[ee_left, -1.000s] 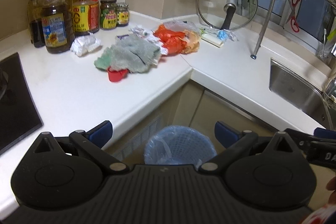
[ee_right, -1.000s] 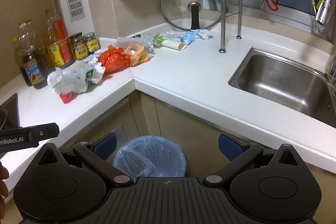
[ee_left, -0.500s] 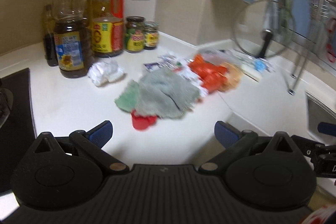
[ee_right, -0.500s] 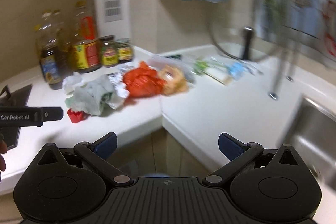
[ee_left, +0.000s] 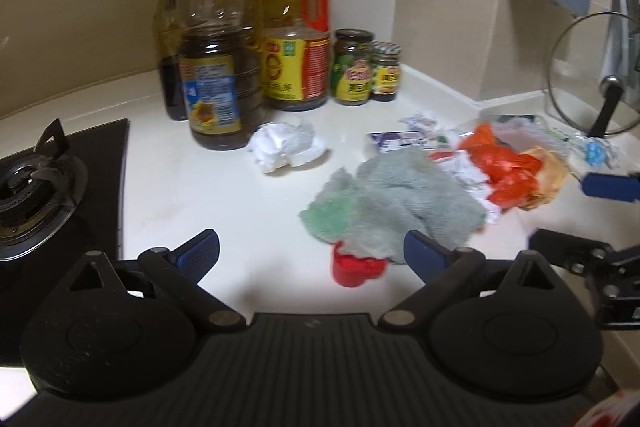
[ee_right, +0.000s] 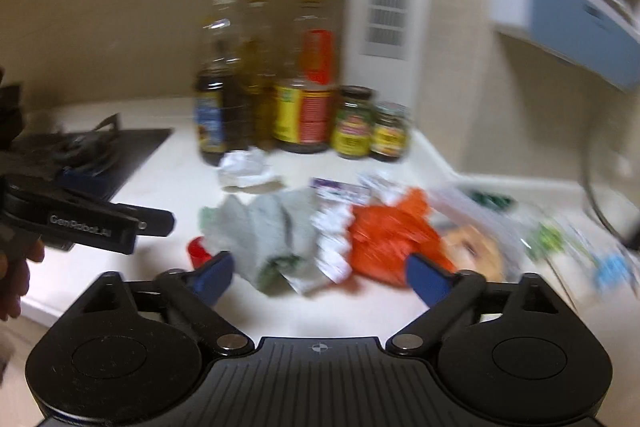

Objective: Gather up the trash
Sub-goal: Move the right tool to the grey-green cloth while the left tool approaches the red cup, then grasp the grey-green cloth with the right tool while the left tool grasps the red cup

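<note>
While both grippers approached the litter, the left gripper (ee_left: 311, 253) was closing, empty, near the red cap (ee_left: 354, 269); the right gripper (ee_right: 320, 273) was closing, empty, before the orange bag (ee_right: 390, 233). Next: advance, then clamp. Earlier, both had faced the bin.

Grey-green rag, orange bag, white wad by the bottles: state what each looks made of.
Grey-green rag: soft woven cloth, matte and fuzzy, lying in limp folds. Orange bag: thin plastic film, likely; glossy crinkles. White wad: crumpled paper or tissue, matte with sharp creases; blur leaves which open.
</note>
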`<state>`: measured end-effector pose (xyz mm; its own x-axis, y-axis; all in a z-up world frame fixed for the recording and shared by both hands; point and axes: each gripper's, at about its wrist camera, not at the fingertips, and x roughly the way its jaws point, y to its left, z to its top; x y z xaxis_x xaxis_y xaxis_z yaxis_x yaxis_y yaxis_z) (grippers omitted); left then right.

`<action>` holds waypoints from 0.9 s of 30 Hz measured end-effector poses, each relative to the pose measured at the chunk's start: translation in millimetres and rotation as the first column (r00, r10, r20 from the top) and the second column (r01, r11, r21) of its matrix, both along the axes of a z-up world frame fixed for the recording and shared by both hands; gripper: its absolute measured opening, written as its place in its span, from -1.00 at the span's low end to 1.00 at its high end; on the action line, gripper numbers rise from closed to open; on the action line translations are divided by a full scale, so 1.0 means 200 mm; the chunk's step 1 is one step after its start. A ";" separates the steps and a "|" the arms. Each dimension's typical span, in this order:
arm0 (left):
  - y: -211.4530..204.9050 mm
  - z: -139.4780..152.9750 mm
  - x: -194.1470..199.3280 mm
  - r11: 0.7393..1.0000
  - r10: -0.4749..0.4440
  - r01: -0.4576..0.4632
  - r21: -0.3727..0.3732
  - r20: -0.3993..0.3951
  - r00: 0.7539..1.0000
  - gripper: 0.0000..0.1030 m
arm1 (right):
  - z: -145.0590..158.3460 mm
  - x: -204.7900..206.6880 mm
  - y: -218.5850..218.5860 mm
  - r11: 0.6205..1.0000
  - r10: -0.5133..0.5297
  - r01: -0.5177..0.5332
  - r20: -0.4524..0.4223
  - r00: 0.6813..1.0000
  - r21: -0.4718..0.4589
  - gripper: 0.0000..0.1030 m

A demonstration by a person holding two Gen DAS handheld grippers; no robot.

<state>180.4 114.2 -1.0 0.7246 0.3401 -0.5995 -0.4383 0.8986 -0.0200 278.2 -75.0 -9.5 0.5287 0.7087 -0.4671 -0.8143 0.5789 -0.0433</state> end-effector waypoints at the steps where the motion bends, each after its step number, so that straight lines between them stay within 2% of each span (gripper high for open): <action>1: 0.02 -0.01 0.00 1.000 0.002 -0.002 -0.005 -0.005 1.000 0.86 | -0.01 0.02 0.05 0.999 0.031 -0.031 0.009 0.999 -0.012 0.61; 4: 0.08 -0.03 0.01 1.000 0.004 -0.004 -0.010 -0.014 1.000 0.83 | -0.04 0.05 0.17 0.996 0.078 -0.077 0.012 0.997 -0.052 0.40; 7: 0.12 -0.05 0.00 1.000 0.008 -0.009 -0.002 -0.017 1.000 0.83 | -0.08 0.07 0.29 0.989 0.117 -0.114 0.025 0.993 -0.097 0.28; 11: 0.17 -0.07 0.01 1.000 -0.008 0.007 -0.022 -0.024 1.000 0.83 | -0.15 0.13 0.42 0.980 0.128 -0.122 0.028 0.991 -0.160 0.15; 14: 0.20 -0.09 0.02 0.999 -0.022 0.021 -0.039 -0.028 0.999 0.83 | -0.18 0.15 0.48 0.972 0.126 -0.117 0.030 0.992 -0.202 -0.02; 15: 0.20 -0.10 0.02 0.999 -0.027 0.026 -0.045 -0.030 0.999 0.83 | -0.19 0.15 0.50 0.969 0.125 -0.115 0.034 0.992 -0.217 -0.12; 17: 0.21 -0.12 0.03 0.998 -0.039 0.037 -0.056 -0.031 0.999 0.83 | -0.21 0.16 0.51 0.965 0.125 -0.112 0.041 0.991 -0.235 -0.41; 18: 0.21 -0.13 0.04 0.997 -0.048 0.046 -0.059 -0.032 0.998 0.83 | -0.21 0.16 0.52 0.963 0.127 -0.109 0.056 0.990 -0.245 -0.63; 19: 0.21 -0.13 0.04 0.996 -0.058 0.056 -0.062 -0.033 0.998 0.83 | -0.21 0.15 0.51 0.962 0.129 -0.107 0.070 0.989 -0.251 -0.74; 22: 0.19 -0.15 0.07 0.993 -0.097 0.094 -0.072 -0.037 0.995 0.83 | -0.18 0.15 0.49 0.968 0.126 -0.103 0.089 0.988 -0.230 -0.84; 27: 0.13 -0.18 0.12 0.982 -0.179 0.176 -0.076 -0.039 0.983 0.78 | -0.08 0.13 0.42 0.980 0.127 -0.103 0.137 0.982 -0.170 -0.86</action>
<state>205.2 141.1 -37.7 0.7409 0.1636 -0.6513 -0.2742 0.9590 -0.0710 304.1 9.4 -24.7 0.5192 0.6901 -0.5042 -0.8528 0.4572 -0.2524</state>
